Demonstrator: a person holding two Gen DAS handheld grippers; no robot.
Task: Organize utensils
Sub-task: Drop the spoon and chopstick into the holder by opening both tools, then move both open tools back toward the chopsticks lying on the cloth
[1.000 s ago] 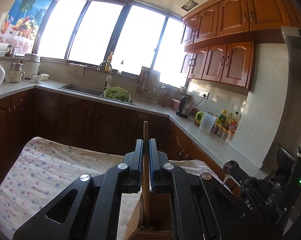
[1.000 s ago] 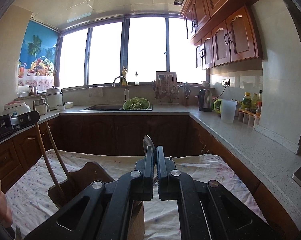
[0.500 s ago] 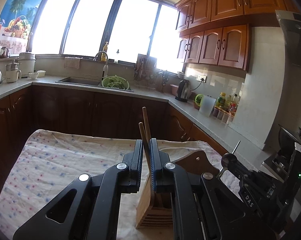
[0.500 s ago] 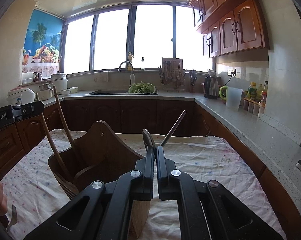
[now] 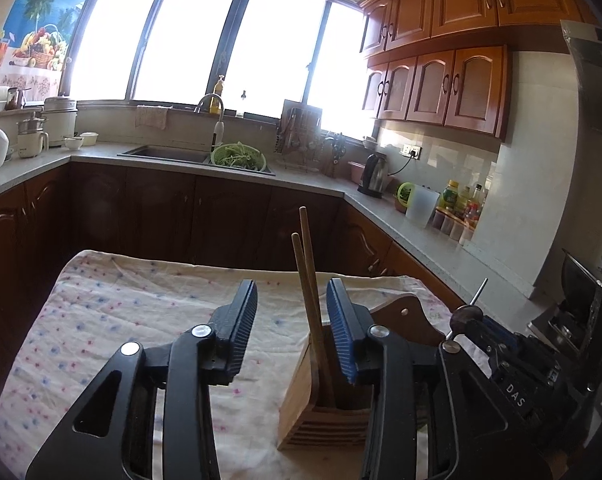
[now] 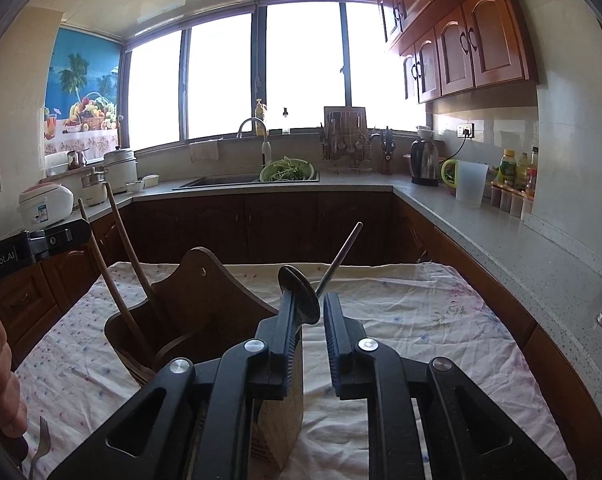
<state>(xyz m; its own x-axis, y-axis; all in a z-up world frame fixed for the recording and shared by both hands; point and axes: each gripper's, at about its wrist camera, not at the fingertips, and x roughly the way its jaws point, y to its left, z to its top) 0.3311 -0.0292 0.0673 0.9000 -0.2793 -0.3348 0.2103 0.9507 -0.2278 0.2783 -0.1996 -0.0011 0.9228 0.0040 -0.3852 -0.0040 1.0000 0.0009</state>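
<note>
two chopsticks [image 5: 311, 300] (upright) in holder [image 5: 325, 412]

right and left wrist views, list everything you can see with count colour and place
wooden holder: one, brown, on the cloth, near the tools
chopsticks: two, wooden, standing in the holder's left compartment
metal spoon: one, silver, against the right tool's left finger
metal handle: one, silver, tilted up out of the holder
fork: one, silver, on the cloth at the near left corner
cloth: one, white with small dots, over the table
green colander: one, by the sink
kettle: one, dark and steel, right counter
rice cooker: one, white, left counter
left tool: open, chopsticks between its fingers
right tool: partly open
</note>
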